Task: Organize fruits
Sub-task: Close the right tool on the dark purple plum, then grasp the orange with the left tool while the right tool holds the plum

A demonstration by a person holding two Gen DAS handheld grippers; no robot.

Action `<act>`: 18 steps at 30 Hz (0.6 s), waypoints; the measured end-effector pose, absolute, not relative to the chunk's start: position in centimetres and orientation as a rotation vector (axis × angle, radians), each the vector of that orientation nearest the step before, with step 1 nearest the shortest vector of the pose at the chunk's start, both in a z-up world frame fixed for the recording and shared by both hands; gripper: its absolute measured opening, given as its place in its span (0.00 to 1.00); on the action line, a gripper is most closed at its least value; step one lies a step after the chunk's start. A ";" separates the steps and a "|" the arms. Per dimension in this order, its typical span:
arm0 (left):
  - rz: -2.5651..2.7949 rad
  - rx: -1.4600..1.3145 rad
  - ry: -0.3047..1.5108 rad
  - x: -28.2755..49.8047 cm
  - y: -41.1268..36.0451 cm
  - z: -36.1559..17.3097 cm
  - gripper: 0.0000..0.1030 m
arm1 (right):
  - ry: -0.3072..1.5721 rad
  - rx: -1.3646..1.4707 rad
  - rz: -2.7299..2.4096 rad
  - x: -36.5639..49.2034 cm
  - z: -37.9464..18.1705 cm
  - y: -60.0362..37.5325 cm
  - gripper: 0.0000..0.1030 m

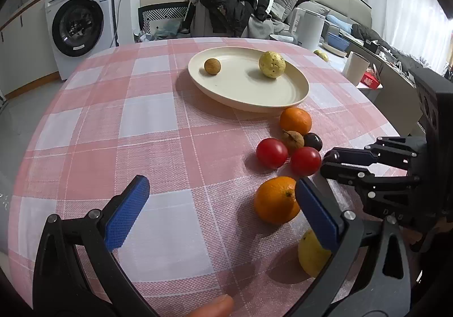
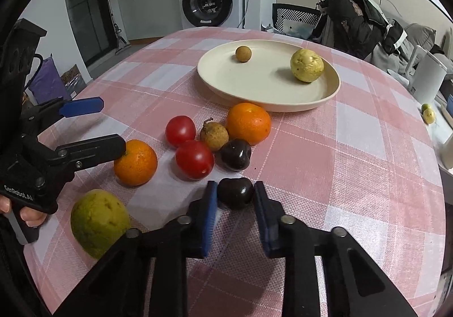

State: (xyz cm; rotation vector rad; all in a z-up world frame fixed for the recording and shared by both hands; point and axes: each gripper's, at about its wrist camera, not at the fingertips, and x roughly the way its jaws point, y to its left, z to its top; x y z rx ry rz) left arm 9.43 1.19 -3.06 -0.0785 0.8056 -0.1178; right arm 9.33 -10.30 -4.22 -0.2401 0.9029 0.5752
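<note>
In the right wrist view, my right gripper [image 2: 235, 189] is shut on a dark cherry [image 2: 235, 194] that rests on the checked tablecloth. Just beyond it lie a second cherry [image 2: 235, 158], two red tomatoes [image 2: 194, 159], a brown longan [image 2: 214, 135] and two oranges [image 2: 248, 123]. A yellow-green fruit [image 2: 99, 222] lies at the near left. The cream plate [image 2: 254, 85] holds a small longan [image 2: 243, 53] and a yellow fruit [image 2: 307, 65]. My left gripper [image 1: 223, 198] hovers open over the cloth, its right finger beside an orange [image 1: 276, 201].
The round table's edge [image 1: 42, 124] curves away at left and right. A washing machine [image 1: 79, 22] stands behind on the left. A chair piled with dark clothes [image 1: 226, 5] is past the far edge. A white canister [image 1: 310, 25] and paper roll [image 1: 355, 68] stand at right.
</note>
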 end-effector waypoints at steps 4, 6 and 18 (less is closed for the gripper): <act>-0.122 -0.079 0.814 9.5 1.0 -3.2 0.99 | 0.874 -0.227 0.567 9.0 -3.7 -10.6 0.24; -0.122 -0.078 0.819 9.6 0.9 -3.4 0.99 | 0.838 -0.206 0.563 8.9 -2.8 -11.0 0.24; -0.142 -0.096 0.854 10.3 0.6 -4.0 0.99 | 0.789 -0.162 0.564 9.0 -1.4 -11.6 0.24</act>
